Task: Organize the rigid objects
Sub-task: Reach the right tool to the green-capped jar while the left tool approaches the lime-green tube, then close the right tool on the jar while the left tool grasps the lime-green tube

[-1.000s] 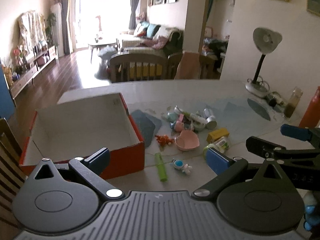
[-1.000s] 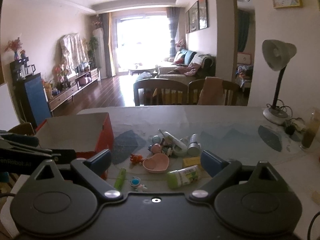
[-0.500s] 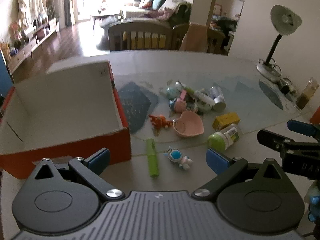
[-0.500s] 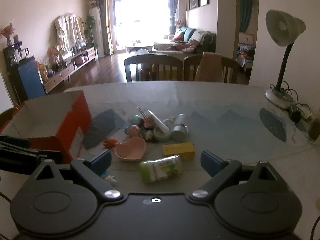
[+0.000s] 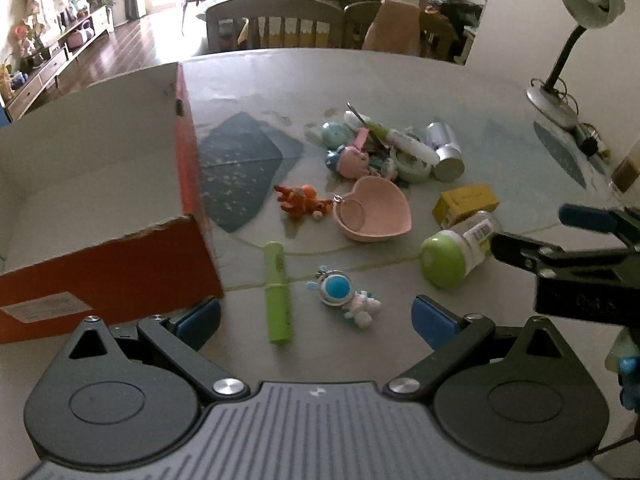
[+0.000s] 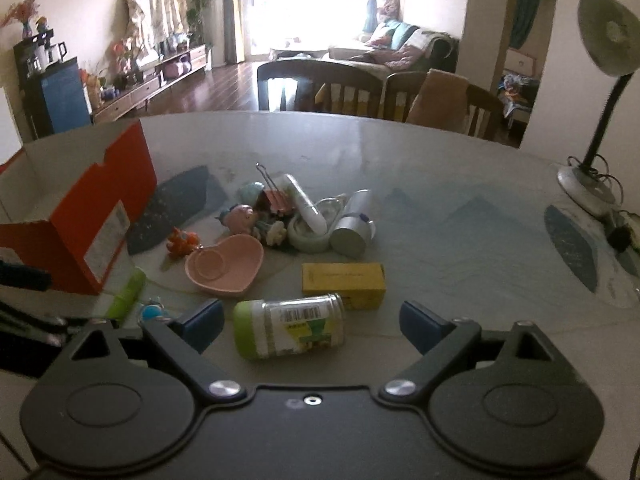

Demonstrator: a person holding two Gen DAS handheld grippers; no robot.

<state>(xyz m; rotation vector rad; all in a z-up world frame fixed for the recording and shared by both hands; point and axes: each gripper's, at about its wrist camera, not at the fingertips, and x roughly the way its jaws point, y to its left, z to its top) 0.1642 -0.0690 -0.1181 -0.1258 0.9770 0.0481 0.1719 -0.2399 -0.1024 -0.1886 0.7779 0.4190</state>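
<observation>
My left gripper [image 5: 316,320] is open just above a green tube [image 5: 278,298] and a small blue-and-white astronaut toy [image 5: 344,296]. An open orange box [image 5: 120,256] with a white inside stands at its left. My right gripper [image 6: 310,322] is open around a lying jar with a green lid [image 6: 290,326]; the jar [image 5: 460,256] also shows in the left wrist view. Beyond lie a yellow box [image 6: 344,280], a pink heart-shaped dish [image 6: 226,266], an orange toy [image 5: 302,200] and a pile with a silver can [image 6: 354,224] and a white tube [image 6: 302,202].
A desk lamp [image 6: 600,120] with cables stands at the table's far right. Chairs [image 6: 320,86] line the far edge. The orange box [image 6: 80,224] takes up the left side. The right gripper's fingers [image 5: 560,256] cross the left wrist view at right.
Both grippers have moved forward and tipped down toward the table. The left one now hovers over the tube and astronaut toy; the right one has come up to the green-lidded jar.
</observation>
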